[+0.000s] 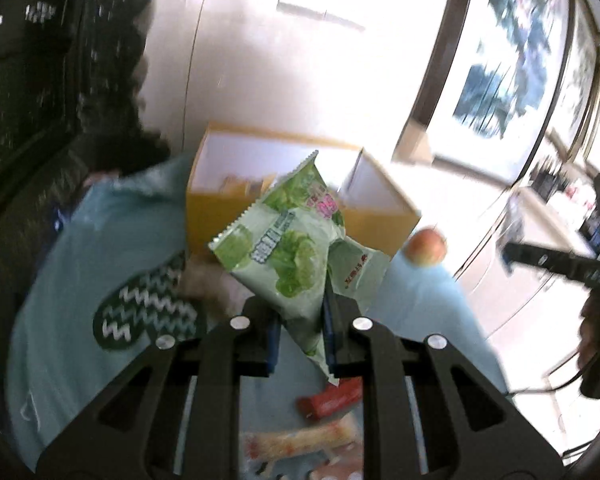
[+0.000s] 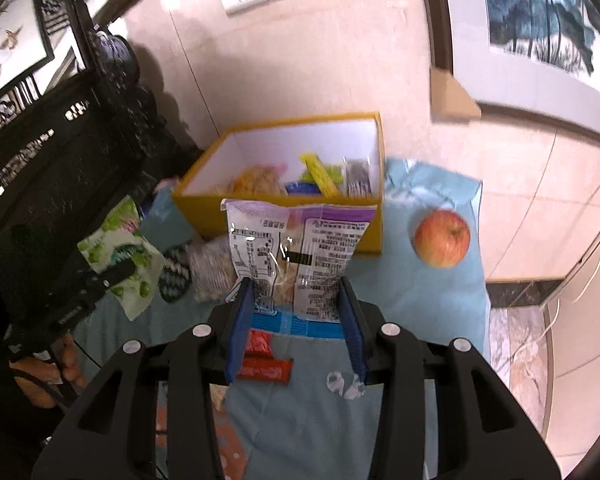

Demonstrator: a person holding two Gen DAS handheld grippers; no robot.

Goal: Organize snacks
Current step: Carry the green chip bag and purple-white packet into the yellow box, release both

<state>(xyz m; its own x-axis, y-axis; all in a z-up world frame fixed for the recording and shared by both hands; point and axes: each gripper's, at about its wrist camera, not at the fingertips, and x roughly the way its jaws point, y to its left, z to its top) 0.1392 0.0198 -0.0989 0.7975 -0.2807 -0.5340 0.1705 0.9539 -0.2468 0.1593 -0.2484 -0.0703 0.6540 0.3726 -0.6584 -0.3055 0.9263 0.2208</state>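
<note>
Clamped in the left gripper (image 1: 300, 340), a crinkled green foil snack packet (image 1: 288, 248) is held before the open yellow cardboard box (image 2: 284, 216), presumably for dropping in. A clear printed snack bag (image 2: 296, 252) is pinched by the right gripper (image 2: 296, 320); a red apple (image 2: 442, 238) is left aside.

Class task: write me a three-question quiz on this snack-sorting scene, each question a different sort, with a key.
1. True or false: the left tongs are shut on the green snack packet.
2. Which fruit lies on the blue cloth right of the yellow box? A banana; B apple; C orange.
3. Fill in: the right tongs hold a clear packet with a ____ top band.

Key: 1 true. 2 B, the apple. 3 purple.
</note>
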